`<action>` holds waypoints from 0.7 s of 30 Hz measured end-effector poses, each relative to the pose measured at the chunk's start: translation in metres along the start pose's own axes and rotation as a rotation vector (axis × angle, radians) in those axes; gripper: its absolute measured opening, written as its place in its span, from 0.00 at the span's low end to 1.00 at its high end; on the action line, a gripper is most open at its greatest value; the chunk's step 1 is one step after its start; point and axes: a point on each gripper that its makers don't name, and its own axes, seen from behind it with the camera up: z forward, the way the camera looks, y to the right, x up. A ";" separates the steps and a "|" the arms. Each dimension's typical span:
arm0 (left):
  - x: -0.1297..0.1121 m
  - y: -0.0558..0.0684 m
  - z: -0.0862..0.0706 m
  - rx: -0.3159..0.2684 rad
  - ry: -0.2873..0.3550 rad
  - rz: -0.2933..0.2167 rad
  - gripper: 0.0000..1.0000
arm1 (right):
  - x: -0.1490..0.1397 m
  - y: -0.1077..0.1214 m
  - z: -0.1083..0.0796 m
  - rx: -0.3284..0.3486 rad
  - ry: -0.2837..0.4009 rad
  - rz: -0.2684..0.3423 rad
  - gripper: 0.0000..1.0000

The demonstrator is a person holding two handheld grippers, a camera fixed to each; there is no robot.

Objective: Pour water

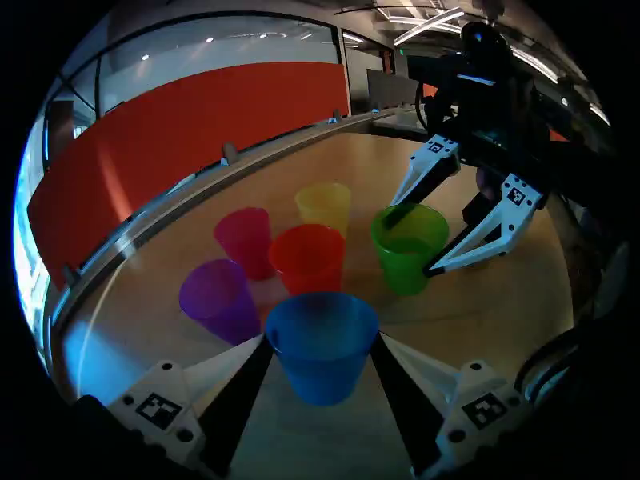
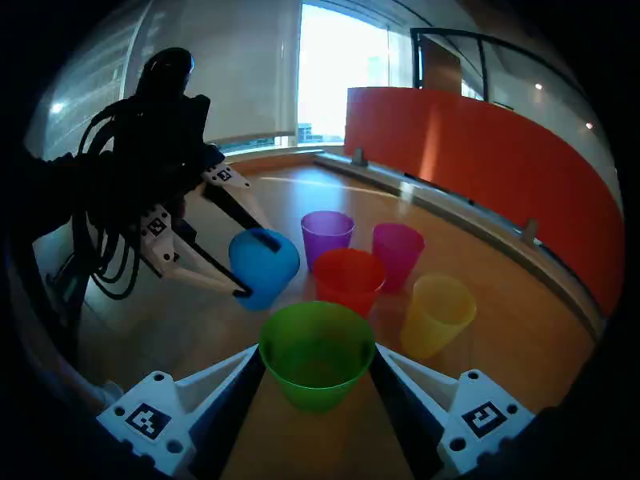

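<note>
My left gripper [image 1: 322, 339] is shut on a blue cup [image 1: 320, 368], held upright between its fingers. In the right gripper view the same blue cup [image 2: 264, 258] sits in the left gripper [image 2: 256, 269], tilted slightly. My right gripper [image 2: 318, 349] is shut on a green cup [image 2: 317, 376], which stands upright. From the left gripper view, the green cup [image 1: 410, 254] and right gripper [image 1: 413, 243] are at the far right. I cannot tell whether either cup holds water.
A purple cup [image 1: 218, 298], a magenta cup [image 1: 244, 240], a red cup [image 1: 308, 258] and a yellow cup [image 1: 324, 206] stand clustered on the wooden table [image 1: 488, 316] between the grippers. An orange wall panel [image 1: 184, 136] runs behind the table's far edge.
</note>
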 end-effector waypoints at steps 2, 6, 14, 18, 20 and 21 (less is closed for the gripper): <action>-0.001 0.001 0.002 -0.003 -0.003 0.000 0.85 | -0.002 0.001 0.002 -0.002 -0.008 -0.001 0.91; -0.003 0.001 0.005 -0.009 -0.007 -0.004 0.85 | -0.006 0.003 0.004 -0.005 -0.020 0.000 0.91; -0.005 0.001 0.004 -0.011 -0.006 -0.010 0.85 | -0.015 0.006 0.006 -0.010 -0.045 0.006 0.91; -0.007 0.000 0.002 -0.011 -0.005 -0.010 0.85 | -0.017 0.005 0.006 -0.011 -0.045 0.007 0.91; -0.008 0.001 0.001 -0.011 -0.004 -0.013 0.85 | -0.017 0.005 0.006 -0.013 -0.045 0.011 0.91; -0.008 0.001 0.001 -0.011 -0.004 -0.015 0.86 | -0.017 0.006 0.006 -0.014 -0.045 0.012 0.91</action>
